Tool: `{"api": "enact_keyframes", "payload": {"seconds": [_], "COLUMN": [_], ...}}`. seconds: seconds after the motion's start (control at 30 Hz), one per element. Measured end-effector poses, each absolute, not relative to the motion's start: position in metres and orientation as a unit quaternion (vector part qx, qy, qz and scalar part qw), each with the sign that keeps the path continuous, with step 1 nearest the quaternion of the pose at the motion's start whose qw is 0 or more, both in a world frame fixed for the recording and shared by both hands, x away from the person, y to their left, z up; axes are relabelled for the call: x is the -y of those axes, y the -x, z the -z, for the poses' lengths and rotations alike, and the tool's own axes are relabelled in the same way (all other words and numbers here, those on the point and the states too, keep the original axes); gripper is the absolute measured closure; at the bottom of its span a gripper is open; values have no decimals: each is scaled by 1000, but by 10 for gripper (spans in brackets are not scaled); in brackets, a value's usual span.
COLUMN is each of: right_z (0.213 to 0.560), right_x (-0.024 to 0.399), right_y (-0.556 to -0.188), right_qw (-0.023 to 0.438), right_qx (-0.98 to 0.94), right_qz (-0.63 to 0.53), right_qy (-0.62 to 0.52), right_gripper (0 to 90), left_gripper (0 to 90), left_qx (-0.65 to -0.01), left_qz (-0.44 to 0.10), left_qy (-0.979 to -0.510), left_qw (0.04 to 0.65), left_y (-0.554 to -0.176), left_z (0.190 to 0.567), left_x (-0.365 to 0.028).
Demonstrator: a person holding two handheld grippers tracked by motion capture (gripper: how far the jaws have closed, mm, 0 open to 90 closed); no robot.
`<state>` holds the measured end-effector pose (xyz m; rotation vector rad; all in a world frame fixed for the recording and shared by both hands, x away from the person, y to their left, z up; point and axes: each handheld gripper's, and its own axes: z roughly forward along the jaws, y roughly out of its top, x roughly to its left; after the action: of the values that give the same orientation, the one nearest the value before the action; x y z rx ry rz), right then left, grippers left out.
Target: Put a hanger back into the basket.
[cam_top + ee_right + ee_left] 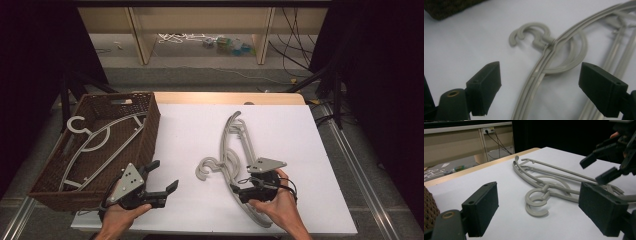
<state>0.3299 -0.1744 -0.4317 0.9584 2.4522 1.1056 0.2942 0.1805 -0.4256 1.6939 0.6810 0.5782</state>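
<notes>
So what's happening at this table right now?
A person holds a gripper in each hand over a white table. The right gripper hovers with jaws open above the lower arm of a stack of grey clothes hangers lying on the table, not yet gripping. The left gripper is open and holds nothing, between the hangers and a brown wicker basket that already holds grey hangers.

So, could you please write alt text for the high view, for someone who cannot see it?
Two stacked grey plastic clothes hangers lie on a white tabletop, with the right tongs open over their lower arm. The left tongs hang open beside a brown wicker basket that holds more grey hangers.
</notes>
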Motion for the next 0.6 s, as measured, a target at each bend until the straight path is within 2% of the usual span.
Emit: {"api": "enact_keyframes", "payload": {"seconds": [0.23, 0.27, 0.43, 0.6], "right_z": [455, 455, 463, 468], "right_x": [157, 156, 152, 151], "right_y": [-344, -345, -353, -360], "right_qw": [114, 99, 75, 47], "right_qx": [-880, -883, -885, -888], "right_qz": [-322, -305, -286, -276], "right_qy": [-329, -343, -358, -364], "right_gripper": [278, 295, 332, 450], "left_gripper": [160, 160, 161, 161], "left_qx": [-292, -292, -292, -293], "left_qz": [-243, -241, -238, -227], "left_qy": [-731, -731, -733, -734], "left_qw": [567, 568, 567, 569], "left_y": [-294, -294, -294, -295], "left_z": [427, 427, 427, 427], "left_x": [-179, -179, -179, -179]}}
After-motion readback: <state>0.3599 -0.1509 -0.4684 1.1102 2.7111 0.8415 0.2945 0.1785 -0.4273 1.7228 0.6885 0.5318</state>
